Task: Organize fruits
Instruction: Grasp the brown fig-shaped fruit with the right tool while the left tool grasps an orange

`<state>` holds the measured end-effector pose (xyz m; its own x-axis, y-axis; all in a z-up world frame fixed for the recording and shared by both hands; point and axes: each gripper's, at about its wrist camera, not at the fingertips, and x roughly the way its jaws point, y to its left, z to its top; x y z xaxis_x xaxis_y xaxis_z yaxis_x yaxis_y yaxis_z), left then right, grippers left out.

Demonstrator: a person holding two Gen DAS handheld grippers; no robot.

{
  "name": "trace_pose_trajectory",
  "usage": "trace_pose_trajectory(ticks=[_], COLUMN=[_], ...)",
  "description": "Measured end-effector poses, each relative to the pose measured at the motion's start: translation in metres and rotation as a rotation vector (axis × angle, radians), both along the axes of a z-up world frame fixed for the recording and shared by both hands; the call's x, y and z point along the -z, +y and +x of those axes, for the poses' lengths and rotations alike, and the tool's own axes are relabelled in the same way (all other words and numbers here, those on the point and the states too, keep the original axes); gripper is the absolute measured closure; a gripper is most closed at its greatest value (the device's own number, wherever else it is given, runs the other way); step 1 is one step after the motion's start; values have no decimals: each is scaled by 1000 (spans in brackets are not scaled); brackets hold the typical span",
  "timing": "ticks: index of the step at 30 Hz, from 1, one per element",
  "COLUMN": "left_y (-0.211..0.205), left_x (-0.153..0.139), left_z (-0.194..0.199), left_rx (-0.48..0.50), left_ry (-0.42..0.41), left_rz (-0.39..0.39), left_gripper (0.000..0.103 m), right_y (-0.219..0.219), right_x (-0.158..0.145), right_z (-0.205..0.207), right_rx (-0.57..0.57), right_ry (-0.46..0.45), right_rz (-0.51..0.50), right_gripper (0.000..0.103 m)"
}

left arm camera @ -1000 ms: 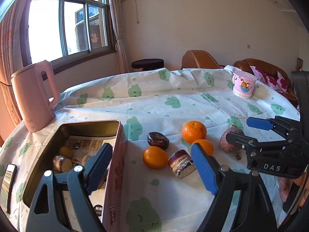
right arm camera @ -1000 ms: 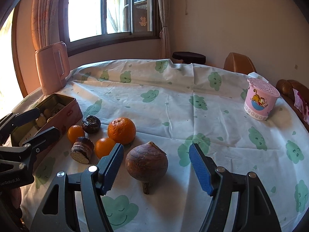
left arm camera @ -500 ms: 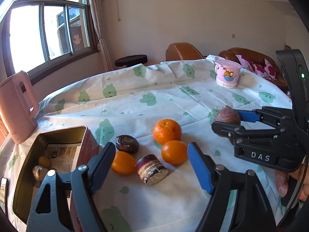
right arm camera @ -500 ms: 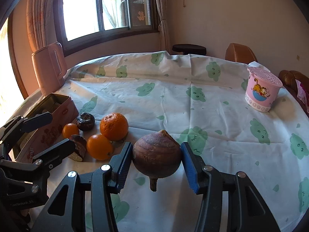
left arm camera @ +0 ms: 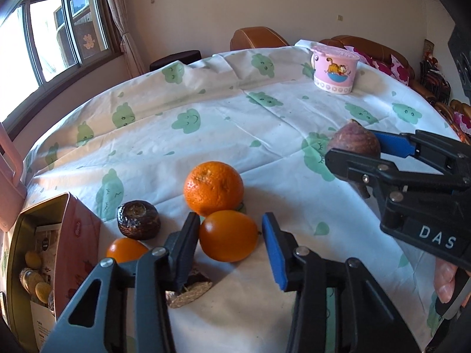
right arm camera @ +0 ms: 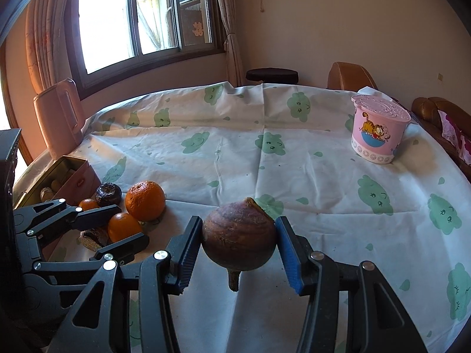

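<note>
While right gripper (right arm camera: 239,245) clamps beet (right arm camera: 239,236) | left gripper (left arm camera: 229,242) closing round small orange (left arm camera: 229,235), pads not yet touching | next: finish squeeze, lift both to tin (left arm camera: 63,206).

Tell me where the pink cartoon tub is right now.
The pink cartoon tub stands alone at the table's far right edge in both wrist views, near the brown sofa, well beyond the beet-like root held in the right tool.
</note>
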<state>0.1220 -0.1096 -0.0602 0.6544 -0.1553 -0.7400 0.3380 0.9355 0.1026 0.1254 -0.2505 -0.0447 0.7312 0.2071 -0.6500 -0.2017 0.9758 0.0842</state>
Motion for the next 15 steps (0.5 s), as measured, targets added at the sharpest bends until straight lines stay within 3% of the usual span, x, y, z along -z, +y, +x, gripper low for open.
trace_pose_trajectory(ticks=[7, 15], left_y=[-1, 7], left_x=[-2, -12], left_z=[-2, -9], left_rx=[8, -13], left_ry=[-15, -76], left_rz=[-1, -42], left_gripper=[60, 60], right_y=[-1, 1], right_x=[1, -6], right_z=[1, -9], right_rx=[-11, -25], right_ry=[5, -58], right_rz=[14, 12], right_gripper=[50, 50])
